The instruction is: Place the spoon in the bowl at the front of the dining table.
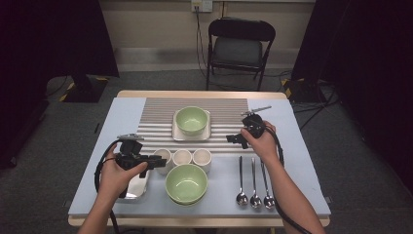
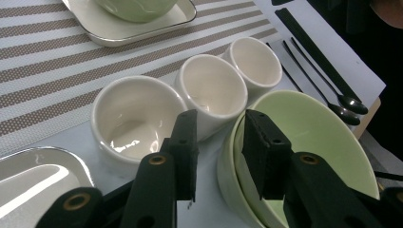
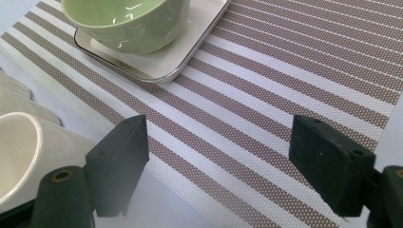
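A: Starting from the left gripper (image 1: 155, 161), what is seen between its jaws?

B: Nothing is held. The jaws are set fairly narrow with only a gap of table between the pads, and they are pointed at the nearest cream cup (image 2: 133, 116), the left end of a row of three. The near pad is seen just in front of that cup's rim; no contact can be made out.

A: And the step in hand?

B: An approach to that cup is judged to be under way, with the grasp not yet made. One jaw would need to be brought inside the rim and the other outside the wall before closing, and the stacked green bowls (image 2: 304, 142) just beside it would have to be cleared.

A: What is done with the right gripper (image 1: 239, 139)?

B: It is held wide and empty above the striped placemat (image 3: 266, 95), near the white tray (image 3: 190, 52) on which another green bowl (image 3: 123, 23) is set. The last cup (image 3: 23, 152) of the row is seen at its edge.

A: Further out?

B: Three spoons (image 1: 254, 183) are laid well apart from the cups, and a steel tray (image 2: 33, 175) is placed by the left hand.

A: Any writing or brand?

B: None can be read anywhere.
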Motion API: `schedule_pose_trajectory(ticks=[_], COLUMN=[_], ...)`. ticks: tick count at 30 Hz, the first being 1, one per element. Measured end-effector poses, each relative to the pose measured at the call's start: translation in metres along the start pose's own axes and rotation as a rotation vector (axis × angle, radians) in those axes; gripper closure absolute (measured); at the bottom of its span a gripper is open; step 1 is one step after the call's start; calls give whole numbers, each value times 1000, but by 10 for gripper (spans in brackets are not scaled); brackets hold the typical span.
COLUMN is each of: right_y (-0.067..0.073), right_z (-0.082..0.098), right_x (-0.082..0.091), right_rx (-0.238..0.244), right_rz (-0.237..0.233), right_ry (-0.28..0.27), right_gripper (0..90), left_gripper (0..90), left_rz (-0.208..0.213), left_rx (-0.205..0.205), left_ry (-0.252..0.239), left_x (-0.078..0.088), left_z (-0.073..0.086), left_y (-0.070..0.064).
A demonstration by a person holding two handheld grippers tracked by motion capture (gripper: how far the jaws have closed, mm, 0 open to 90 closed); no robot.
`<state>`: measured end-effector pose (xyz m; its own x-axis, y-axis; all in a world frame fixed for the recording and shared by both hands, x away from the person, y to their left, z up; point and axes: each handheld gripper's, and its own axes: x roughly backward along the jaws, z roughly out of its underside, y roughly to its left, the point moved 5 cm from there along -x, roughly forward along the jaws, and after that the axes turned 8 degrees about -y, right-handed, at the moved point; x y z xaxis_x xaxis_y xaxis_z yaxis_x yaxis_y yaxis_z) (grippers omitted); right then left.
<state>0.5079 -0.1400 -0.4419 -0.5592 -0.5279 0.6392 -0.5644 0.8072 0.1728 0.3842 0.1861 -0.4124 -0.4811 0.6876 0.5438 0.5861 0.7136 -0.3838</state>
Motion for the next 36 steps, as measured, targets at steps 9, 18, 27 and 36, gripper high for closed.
schedule_pose_trajectory(ticks=[9,18,27,36], right_y=[-1,-1,-2,-3], right_z=[0,2,3,5], right_x=[2,2,4,5], right_rx=[7,4,6,10], right_rz=[-2,-2,-1,0], right_ry=[-7,3,2,8], right_gripper=[204,204,205,204], left_gripper=[674,675,679,682], left_rz=[15,24,43,63], left_rx=[-23,-40,-49,-61], left_ry=[6,20,22,27], left_x=[-4,-10,-17,-25], left_z=[-5,-9,-13,-15], left_y=[-10,-20,-28,-38])
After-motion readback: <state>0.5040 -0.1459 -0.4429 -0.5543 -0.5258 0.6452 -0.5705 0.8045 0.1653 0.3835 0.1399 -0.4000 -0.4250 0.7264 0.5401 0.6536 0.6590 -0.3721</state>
